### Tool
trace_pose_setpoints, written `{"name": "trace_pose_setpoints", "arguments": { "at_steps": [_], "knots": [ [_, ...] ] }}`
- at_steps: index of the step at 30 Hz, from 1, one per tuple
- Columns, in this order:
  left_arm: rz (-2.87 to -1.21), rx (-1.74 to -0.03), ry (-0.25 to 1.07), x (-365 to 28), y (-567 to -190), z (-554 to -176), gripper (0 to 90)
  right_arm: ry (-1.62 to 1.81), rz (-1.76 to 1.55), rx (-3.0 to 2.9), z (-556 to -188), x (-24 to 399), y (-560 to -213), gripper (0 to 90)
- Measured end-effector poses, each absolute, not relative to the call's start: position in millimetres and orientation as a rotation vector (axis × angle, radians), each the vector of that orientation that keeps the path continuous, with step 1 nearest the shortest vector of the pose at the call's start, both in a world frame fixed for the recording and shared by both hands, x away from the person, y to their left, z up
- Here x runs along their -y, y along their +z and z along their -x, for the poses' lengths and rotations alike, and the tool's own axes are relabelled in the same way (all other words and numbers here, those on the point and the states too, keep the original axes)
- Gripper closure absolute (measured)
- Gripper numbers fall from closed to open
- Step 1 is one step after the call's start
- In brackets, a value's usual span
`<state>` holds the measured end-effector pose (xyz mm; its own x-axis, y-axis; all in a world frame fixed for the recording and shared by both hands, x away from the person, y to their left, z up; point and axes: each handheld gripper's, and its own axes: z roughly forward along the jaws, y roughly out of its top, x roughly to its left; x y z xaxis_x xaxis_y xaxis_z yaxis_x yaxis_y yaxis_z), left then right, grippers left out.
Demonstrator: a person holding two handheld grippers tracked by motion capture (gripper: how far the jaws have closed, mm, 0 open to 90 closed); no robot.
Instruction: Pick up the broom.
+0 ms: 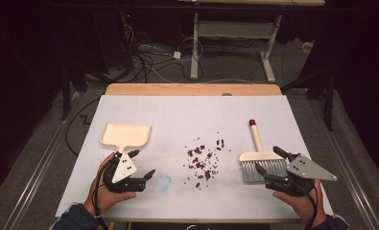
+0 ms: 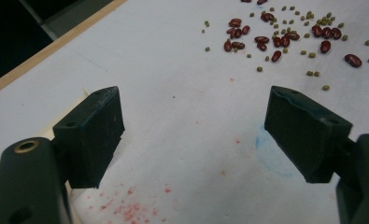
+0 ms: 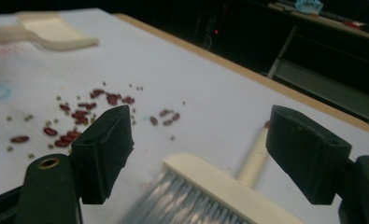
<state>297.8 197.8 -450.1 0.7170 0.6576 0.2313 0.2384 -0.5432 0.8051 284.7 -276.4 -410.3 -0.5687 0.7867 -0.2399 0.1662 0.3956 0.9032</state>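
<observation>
The right gripper [image 1: 269, 160] hovers with its jaws spread wide, nothing between them; the cream-handled brush with grey bristles [image 1: 260, 157] lies just ahead of and beneath its tips. The left gripper [image 1: 141, 164], jaws equally spread and empty, sits just behind the cream plastic dustpan [image 1: 125, 135]. Scattered red and small green beans [image 1: 204, 160] lie between the two grippers. No writing is readable.

Your white-topped counter [image 1: 187, 110] has a pale wooden edge, a faint blue ring stain [image 1: 164, 181] and pinkish-red smudges [image 2: 126, 205]. On it you see a cream plastic dustpan [image 1: 125, 135], scattered dark red beans [image 1: 202, 160] mixed with small green ones [image 2: 313, 18], and a cream-handled brush [image 1: 259, 153] with grey bristles and a red tip. Both grippers' jaws are black.
</observation>
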Motion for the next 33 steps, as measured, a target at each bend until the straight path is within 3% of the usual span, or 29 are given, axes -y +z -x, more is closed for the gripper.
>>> {"name": "trace_pose_setpoints", "arguments": {
  "at_steps": [11,21,29,33],
  "knots": [
    [-2.132,-0.672,0.684,-198,-452,-294,19.3,1.127,-0.887,-1.975,-299,278,-407,23.5],
    [-2.168,-0.677,0.68,-191,-456,-299,19.7,0.941,-1.187,-1.991,-382,282,-384,24.7],
    [-2.201,-0.673,0.652,-192,-459,-298,19.8,0.708,-1.497,-2.161,-445,268,-422,25.6],
    [-2.211,-0.667,0.645,-191,-460,-297,19.8,0.618,-1.583,-2.214,-462,267,-443,34.6]
  ]
}}
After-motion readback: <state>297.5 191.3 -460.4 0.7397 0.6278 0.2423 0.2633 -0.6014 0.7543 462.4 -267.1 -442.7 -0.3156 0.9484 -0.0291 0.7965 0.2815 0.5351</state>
